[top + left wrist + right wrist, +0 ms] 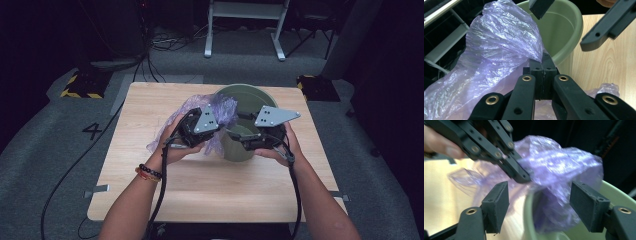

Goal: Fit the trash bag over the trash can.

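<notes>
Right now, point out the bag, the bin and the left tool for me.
bag (499, 42), left gripper view, middle of the crinkled purple film.
bin (564, 30), left gripper view, green inner wall.
left tool (543, 67), left gripper view, between its shut tips pinching the bag.

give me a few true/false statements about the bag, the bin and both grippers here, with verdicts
1. The left gripper is shut on the purple plastic bag. True.
2. The right gripper is clamped on the bag. False: its jaws stand apart with nothing pressed between the pads, the bag hanging beyond them.
3. The green bin lies tipped on its side. False: it stands upright on the wooden table, open mouth up.
4. Part of the bag drapes over the bin's rim. True, as the right gripper view shows.
5. The bag is fully stretched over the whole rim of the bin. False: it is bunched at the bin's left side in the high view, most of the rim bare.
</notes>
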Demonstrator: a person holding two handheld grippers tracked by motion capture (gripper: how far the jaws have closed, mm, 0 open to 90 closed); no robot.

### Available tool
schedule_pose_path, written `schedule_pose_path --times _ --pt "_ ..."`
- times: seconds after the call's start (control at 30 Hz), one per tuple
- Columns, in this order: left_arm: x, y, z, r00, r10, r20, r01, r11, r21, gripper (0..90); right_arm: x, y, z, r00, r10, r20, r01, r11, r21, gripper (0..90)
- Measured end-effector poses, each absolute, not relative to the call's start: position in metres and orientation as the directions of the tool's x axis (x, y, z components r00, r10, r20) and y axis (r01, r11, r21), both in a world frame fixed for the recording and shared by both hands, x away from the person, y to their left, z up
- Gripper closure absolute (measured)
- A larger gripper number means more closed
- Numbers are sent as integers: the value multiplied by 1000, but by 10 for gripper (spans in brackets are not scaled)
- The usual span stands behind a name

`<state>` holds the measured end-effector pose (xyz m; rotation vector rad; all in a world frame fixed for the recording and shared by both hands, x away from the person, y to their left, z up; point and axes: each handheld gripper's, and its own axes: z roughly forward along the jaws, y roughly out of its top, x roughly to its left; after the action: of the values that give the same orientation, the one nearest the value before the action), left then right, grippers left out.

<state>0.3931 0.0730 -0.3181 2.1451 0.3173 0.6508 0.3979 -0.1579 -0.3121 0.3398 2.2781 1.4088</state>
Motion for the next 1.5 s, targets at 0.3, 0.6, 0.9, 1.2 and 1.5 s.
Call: schedule_pose_path --times 0.3,0.6,0.9,1.2,1.5 --pt "390 68 -327 839 424 340 -16 -607 795 899 403 -160 -309 -870 461 -178 18 390 921 370" --pt "387 59 -329 846 405 348 -35 -608 793 899 411 -157 -311 -869 483 -104 83 350 933 613" --pt "386 55 -331 856 400 328 -34 -590 807 722 414 -152 -318 -854 509 -109 105 373 922 894" --pt "376 80 -329 869 450 206 36 -473 880 156 419 -164 -324 -826 554 -99 131 361 924 900" --pt "355 116 -334 854 450 262 9 -515 857 157 420 -183 -324 -788 607 -103 149 350 925 900"
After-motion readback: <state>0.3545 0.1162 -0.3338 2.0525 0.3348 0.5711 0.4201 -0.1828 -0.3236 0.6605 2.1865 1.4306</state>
